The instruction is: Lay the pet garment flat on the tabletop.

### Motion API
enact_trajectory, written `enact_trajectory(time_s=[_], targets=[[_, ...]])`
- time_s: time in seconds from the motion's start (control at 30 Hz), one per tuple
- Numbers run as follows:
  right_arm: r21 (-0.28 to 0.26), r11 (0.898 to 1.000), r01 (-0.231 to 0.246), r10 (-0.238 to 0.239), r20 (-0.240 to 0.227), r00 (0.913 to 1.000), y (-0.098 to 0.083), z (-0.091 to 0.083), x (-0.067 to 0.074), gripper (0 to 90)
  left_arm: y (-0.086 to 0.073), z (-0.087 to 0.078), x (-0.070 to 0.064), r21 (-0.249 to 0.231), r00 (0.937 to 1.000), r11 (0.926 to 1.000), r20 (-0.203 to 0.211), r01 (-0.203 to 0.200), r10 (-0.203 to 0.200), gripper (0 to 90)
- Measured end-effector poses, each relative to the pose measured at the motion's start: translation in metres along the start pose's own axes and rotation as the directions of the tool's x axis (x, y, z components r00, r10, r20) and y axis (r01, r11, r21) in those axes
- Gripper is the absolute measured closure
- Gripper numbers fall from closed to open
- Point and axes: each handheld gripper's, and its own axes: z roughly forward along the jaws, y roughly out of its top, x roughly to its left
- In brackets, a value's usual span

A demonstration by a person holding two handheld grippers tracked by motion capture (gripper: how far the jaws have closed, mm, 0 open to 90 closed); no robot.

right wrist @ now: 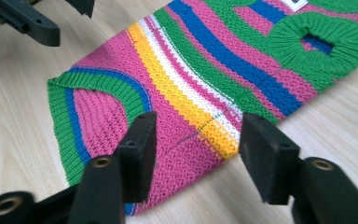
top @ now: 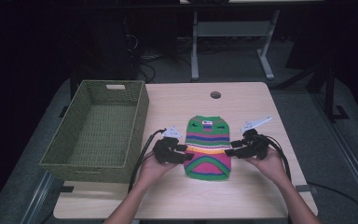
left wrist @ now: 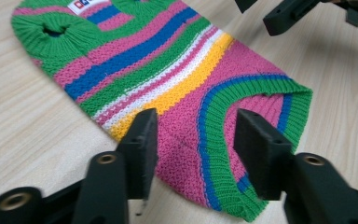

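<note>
Striped knit sweater (top: 208,148) lies flat on the tabletop (top: 177,196), right of the green woven basket (top: 100,130). Left gripper (top: 184,154) at its left edge, fingers (left wrist: 142,149) parted, poised over the pink knit, gripping nothing. Right gripper (top: 229,150) at the right edge, fingers (right wrist: 140,154) likewise apart above the hem, empty.

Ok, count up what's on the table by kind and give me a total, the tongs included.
Striped knitted garment: 1
Green woven basket: 1
Tongs, left tongs and right tongs, both open beside the garment: 2
Total: 4
</note>
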Motion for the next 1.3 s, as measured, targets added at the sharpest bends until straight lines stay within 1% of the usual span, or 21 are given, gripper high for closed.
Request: enact_trajectory(time_s=[0.03,0.07,0.1,0.17,0.23,0.37,0.47,0.6,0.67,0.8,0.83,0.93,0.97,1.0,1.1,1.17,1.2,1.27,1.3], targets=[[-0.002,1.0,-0.003,0.003,0.005,1.0,-0.001,-0.002,0.0,42.8,0.0,-0.001,0.0,-0.005,1.0,1.0,0.003,0.004,-0.004,47.1],[-0.005,1.0,-0.01,0.01,0.004,0.9999,-0.001,-0.003,0.0,42.2,-0.001,-0.002,0.0,-0.005,1.0,1.0,-0.004,0.004,-0.004,45.4],[-0.012,1.0,-0.007,0.007,0.002,1.0,-0.002,-0.004,0.0,41.3,-0.001,-0.002,-0.001,-0.007,0.9999,1.0,-0.011,0.005,-0.005,42.3],[-0.011,1.0,-0.012,0.012,0.011,0.9999,-0.004,-0.007,0.0,39.2,-0.002,-0.004,-0.001,-0.007,0.9998,0.9999,-0.017,0.01,-0.01,38.0],[-0.012,1.0,-0.027,0.027,0.004,0.9996,-0.006,-0.009,-0.001,38.0,-0.003,-0.006,-0.002,-0.017,0.9996,0.9998,-0.026,0.013,-0.014,35.1],[-0.016,1.0,-0.027,0.027,0.003,0.9996,-0.008,-0.012,-0.001,35.9,-0.006,-0.008,-0.004,-0.015,0.9991,0.9997,-0.04,0.017,-0.018,31.3],[-0.015,1.0,-0.021,0.021,0.009,0.9997,-0.009,-0.016,0.0,34.4,-0.008,-0.011,-0.004,-0.005,0.9989,0.9999,-0.044,0.013,-0.013,30.3],[-0.017,1.0,-0.02,0.021,0.012,0.9997,-0.01,-0.02,0.002,32.9,-0.011,-0.016,-0.006,-0.023,0.9983,0.9995,-0.053,0.024,-0.025,29.4],[-0.023,1.0,-0.009,0.009,0.019,0.9998,-0.012,-0.021,0.002,32.6,-0.013,-0.018,-0.006,-0.02,0.9981,0.9996,-0.058,0.019,-0.02,28.1],[-0.024,0.999,-0.023,0.024,0.017,0.9996,-0.017,-0.024,0.003,31.9,-0.016,-0.021,-0.009,-0.022,0.998,0.9995,-0.058,0.023,-0.024,27.2],[-0.029,0.999,-0.025,0.026,0.016,0.9995,-0.02,-0.025,0.002,31.9,-0.017,-0.022,-0.009,-0.02,0.9982,0.9997,-0.057,0.017,-0.018,26.9],[-0.031,0.999,-0.033,0.034,0.018,0.9993,-0.025,-0.027,0.001,31.1,-0.019,-0.024,-0.012,-0.021,0.9983,0.9996,-0.056,0.017,-0.018,26.8],[-0.021,0.999,-0.036,0.037,0.019,0.9992,-0.026,-0.028,0.001,30.6,-0.02,-0.024,-0.012,-0.019,0.9982,0.9997,-0.059,0.012,-0.013,26.8],[-0.018,0.999,-0.039,0.039,0.02,0.999,-0.027,-0.029,0.001,30.8,-0.021,-0.025,-0.014,-0.019,0.9974,0.9998,-0.071,-0.01,0.009,26.8],[-0.032,0.999,-0.041,0.042,0.02,0.9989,-0.033,-0.033,0.001,31.0,-0.023,-0.028,-0.017,-0.024,0.9976,0.9997,-0.069,-0.006,0.004,26.8],[-0.035,0.998,-0.045,0.046,0.023,0.9987,-0.037,-0.035,0.001,31.0,-0.025,-0.03,-0.017,-0.018,0.9967,0.9995,-0.077,-0.028,0.026,26.8],[-0.035,0.998,-0.049,0.05,0.025,0.9985,-0.039,-0.037,0.001,31.0,-0.027,-0.03,-0.018,-0.03,0.9973,0.9995,-0.073,-0.01,0.007,26.7],[-0.035,0.998,-0.055,0.056,0.025,0.9981,-0.043,-0.039,0.001,30.2,-0.029,-0.032,-0.019,-0.034,0.9978,0.9994,-0.066,-0.007,0.004,26.1],[-0.032,0.998,-0.05,0.051,0.026,0.9984,-0.044,-0.04,0.0,30.2,-0.03,-0.032,-0.02,-0.034,0.9978,0.9994,-0.066,-0.011,0.009,26.1]])
